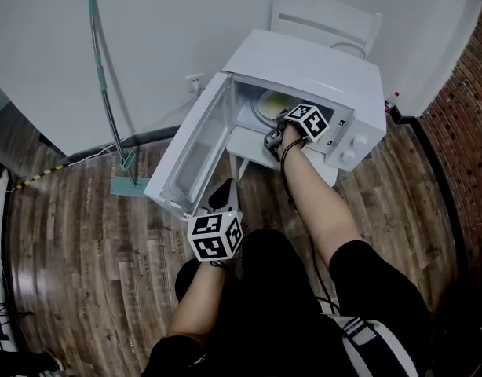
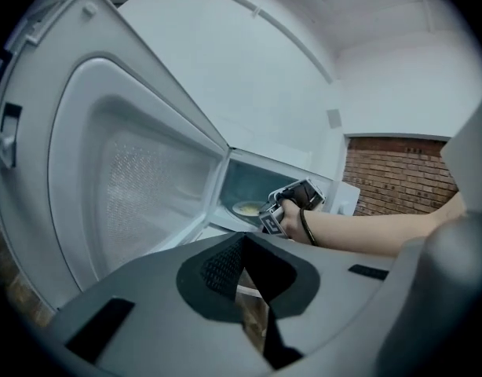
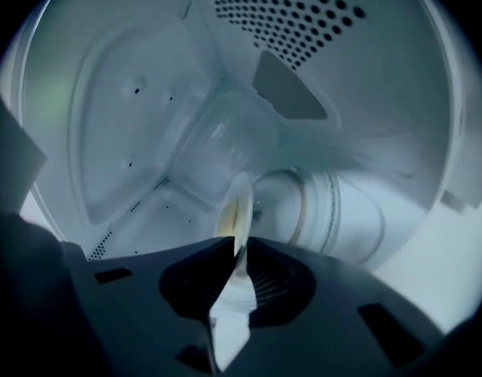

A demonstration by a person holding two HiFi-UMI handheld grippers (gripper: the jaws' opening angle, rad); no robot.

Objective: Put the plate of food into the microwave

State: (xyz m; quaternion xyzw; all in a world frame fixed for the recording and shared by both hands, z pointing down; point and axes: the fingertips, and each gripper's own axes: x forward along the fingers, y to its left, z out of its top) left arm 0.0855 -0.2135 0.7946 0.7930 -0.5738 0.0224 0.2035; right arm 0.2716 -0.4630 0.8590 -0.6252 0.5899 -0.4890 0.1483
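The white microwave (image 1: 304, 61) stands with its door (image 1: 195, 144) swung wide to the left. A plate of yellow food (image 1: 268, 103) lies inside the cavity. My right gripper (image 1: 276, 118) reaches into the opening at the plate's near rim. In the right gripper view the plate (image 3: 239, 206) shows edge-on, its rim lying between the slightly parted jaws of the right gripper (image 3: 237, 250), which stands open. My left gripper (image 1: 225, 188) hangs below the door's lower edge, shut and empty. From the left gripper (image 2: 242, 246) view the plate (image 2: 247, 208) sits just beyond the right gripper (image 2: 270, 213).
The microwave rests on a small white table (image 1: 253, 144). A white chair (image 1: 327, 14) stands behind it against the wall. A green mop (image 1: 107, 93) leans at the left, a brick wall (image 1: 469, 116) runs along the right. The glass turntable (image 3: 319, 203) lies under the plate.
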